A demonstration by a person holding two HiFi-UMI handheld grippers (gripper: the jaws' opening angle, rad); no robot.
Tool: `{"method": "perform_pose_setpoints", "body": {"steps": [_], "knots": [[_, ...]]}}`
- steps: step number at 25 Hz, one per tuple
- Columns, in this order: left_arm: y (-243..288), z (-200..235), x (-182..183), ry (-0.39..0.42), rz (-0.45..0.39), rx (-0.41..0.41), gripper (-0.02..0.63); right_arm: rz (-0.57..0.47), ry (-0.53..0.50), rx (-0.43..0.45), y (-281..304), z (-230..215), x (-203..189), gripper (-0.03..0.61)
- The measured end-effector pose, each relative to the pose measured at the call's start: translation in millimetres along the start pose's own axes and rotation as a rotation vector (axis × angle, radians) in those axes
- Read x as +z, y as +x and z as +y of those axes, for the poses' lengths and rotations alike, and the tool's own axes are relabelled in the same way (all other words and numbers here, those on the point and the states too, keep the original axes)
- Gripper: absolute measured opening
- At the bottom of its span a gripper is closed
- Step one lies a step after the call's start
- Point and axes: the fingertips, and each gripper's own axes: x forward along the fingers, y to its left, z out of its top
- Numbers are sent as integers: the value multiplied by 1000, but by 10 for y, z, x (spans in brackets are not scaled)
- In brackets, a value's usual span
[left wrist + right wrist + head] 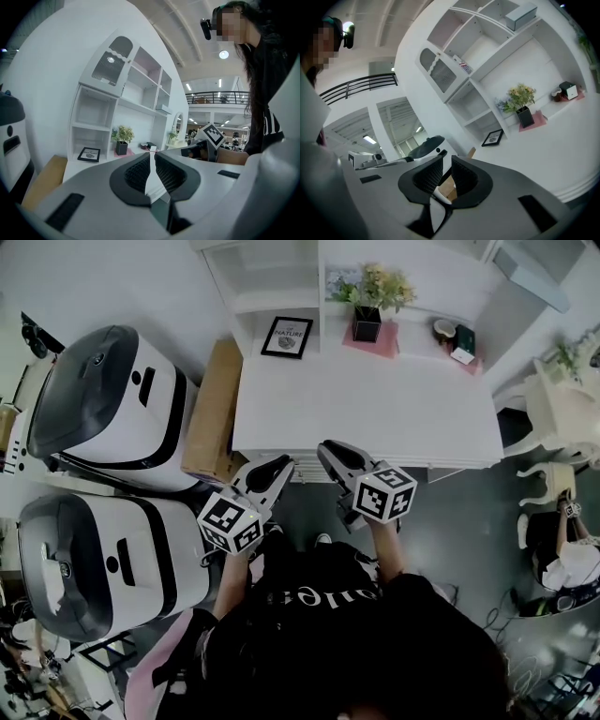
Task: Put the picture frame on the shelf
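Observation:
A black picture frame (287,337) with a white print stands at the back left of the white table (375,399), in front of the white shelf unit (272,277). It also shows small in the left gripper view (89,154) and the right gripper view (492,138). My left gripper (278,463) (150,157) hovers at the table's front edge, its tips almost touching, with nothing in it. My right gripper (328,448) (447,159) is beside it, its jaws a narrow gap apart and empty. Both are far from the frame.
A potted plant (368,301) on a pink mat and small items (455,338) stand along the table's back. A cardboard box (214,413) leans at the table's left side. Two large white-and-black machines (112,399) (94,559) fill the left; a white chair (562,418) is on the right.

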Motion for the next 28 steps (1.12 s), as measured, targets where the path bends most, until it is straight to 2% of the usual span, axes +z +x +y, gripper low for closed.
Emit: {"method": "perform_pose_setpoints", "body": {"steps": [10, 17, 28], "knots": [[-507, 61, -22, -9, -16, 7, 44, -1, 9, 60, 217, 559, -190, 83], [-1130, 121, -42, -7, -23, -9, 44, -34, 1, 38, 329, 1085, -415, 83], [-2075, 9, -274, -12, -17, -79, 44, -14, -14, -16, 378, 1923, -1134, 74]]}}
